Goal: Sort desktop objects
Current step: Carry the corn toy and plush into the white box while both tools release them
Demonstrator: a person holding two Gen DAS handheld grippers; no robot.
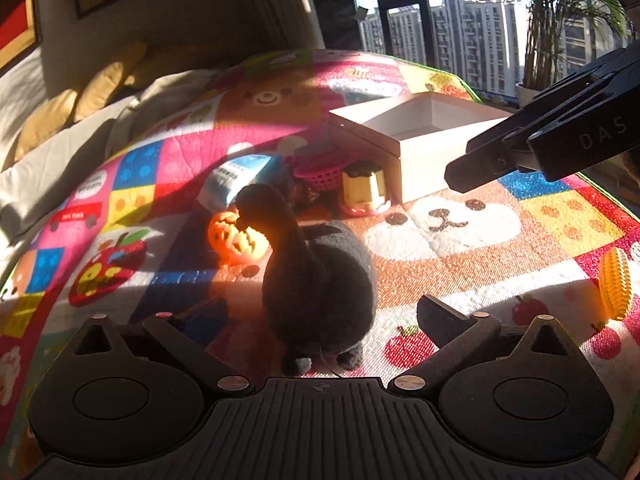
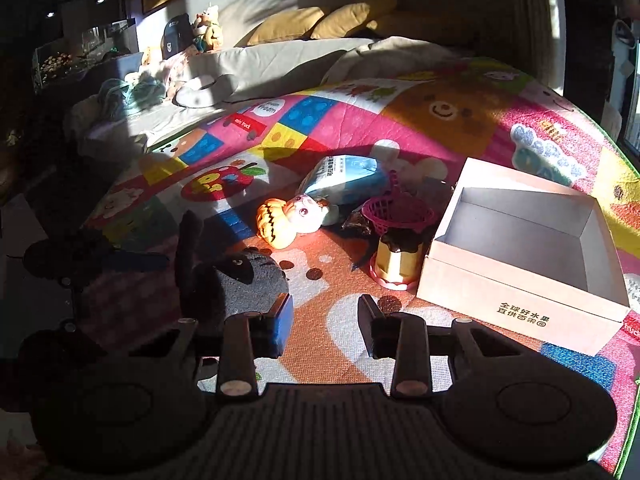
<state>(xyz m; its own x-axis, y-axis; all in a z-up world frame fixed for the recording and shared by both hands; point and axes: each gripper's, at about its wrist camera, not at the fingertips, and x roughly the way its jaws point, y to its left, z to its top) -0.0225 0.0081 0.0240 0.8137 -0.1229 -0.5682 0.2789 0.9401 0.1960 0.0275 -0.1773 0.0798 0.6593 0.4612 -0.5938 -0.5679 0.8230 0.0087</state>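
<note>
A grey plush toy [image 1: 316, 280] stands on the colourful mat between the fingers of my left gripper [image 1: 320, 320], which is open around it. The plush also shows in the right wrist view [image 2: 244, 280], left of my right gripper [image 2: 326, 320], which is open and empty above the mat. The right gripper appears in the left wrist view [image 1: 540, 148] over the white box [image 1: 416, 136]. The open white box [image 2: 520, 280] is empty. An orange pumpkin toy [image 2: 274, 224], a blue packet [image 2: 344, 180], a pink basket [image 2: 396, 212] and a yellow cup toy [image 2: 396, 260] lie beside it.
A pig-faced toy [image 2: 308, 208] lies next to the pumpkin. A yellow corn toy [image 1: 616, 284] lies at the mat's right side. A sofa with yellow cushions [image 2: 304, 24] stands behind the mat. A window and a potted plant [image 1: 560, 20] are at the back.
</note>
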